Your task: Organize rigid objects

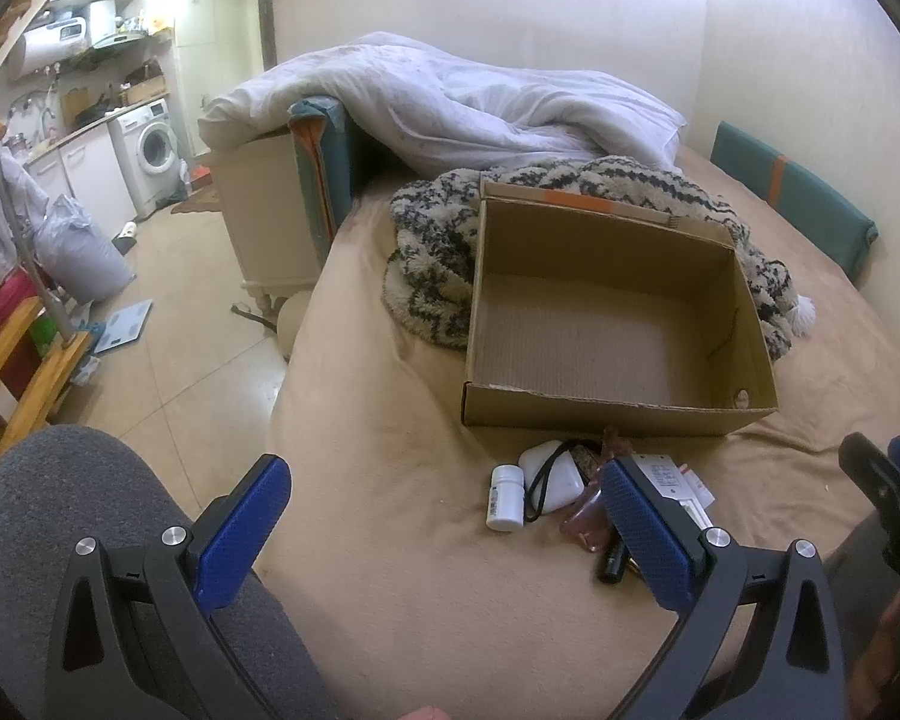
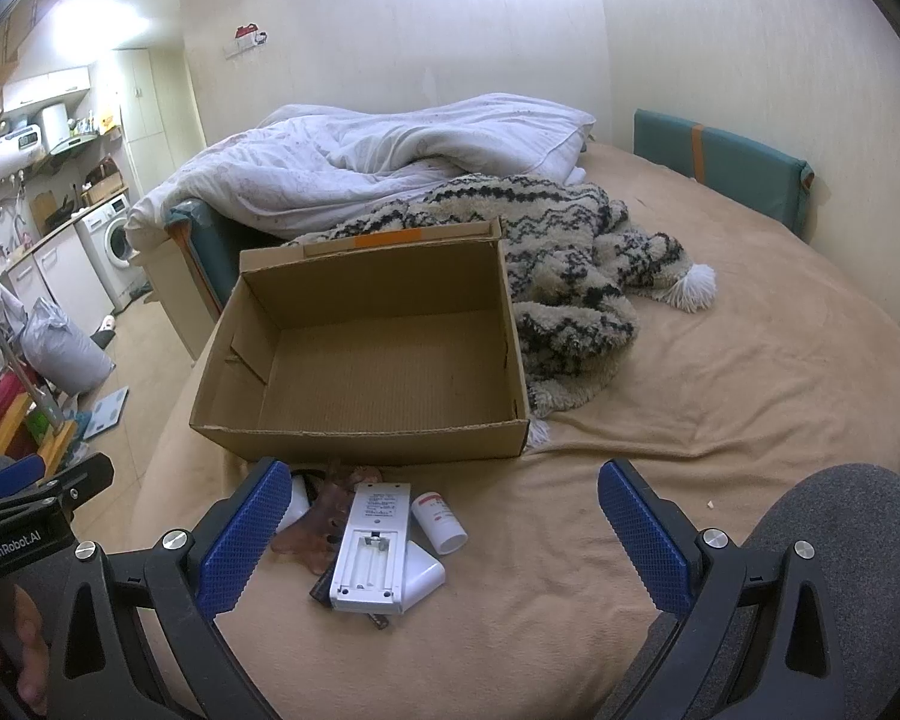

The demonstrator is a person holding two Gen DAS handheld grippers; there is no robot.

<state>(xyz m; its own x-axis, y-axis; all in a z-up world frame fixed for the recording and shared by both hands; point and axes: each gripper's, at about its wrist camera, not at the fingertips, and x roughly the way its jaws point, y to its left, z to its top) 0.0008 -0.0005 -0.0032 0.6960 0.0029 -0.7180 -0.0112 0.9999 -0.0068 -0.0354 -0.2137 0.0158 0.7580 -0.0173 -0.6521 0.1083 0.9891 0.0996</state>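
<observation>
An empty cardboard box (image 1: 606, 336) (image 2: 378, 360) stands open on the tan bed. In front of it lies a small pile: a white pill bottle (image 1: 505, 497) (image 2: 439, 521), a white charger with a black cord (image 1: 551, 473), a brownish claw hair clip (image 2: 324, 516) (image 1: 585, 525), a white remote lying back up with its battery bay uncovered (image 2: 371, 546), and a small black object (image 1: 612, 564). My left gripper (image 1: 444, 540) is open, its right finger beside the pile. My right gripper (image 2: 444, 540) is open just behind the pile with nothing between its fingers.
A patterned shaggy blanket (image 2: 570, 276) and a white duvet (image 2: 390, 156) lie behind the box. Teal cushions (image 2: 720, 162) line the far wall. The bed's left edge drops to a tiled floor (image 1: 180, 372) with a scale and bags. Grey-clad knees (image 1: 90, 528) (image 2: 840, 540) flank the grippers.
</observation>
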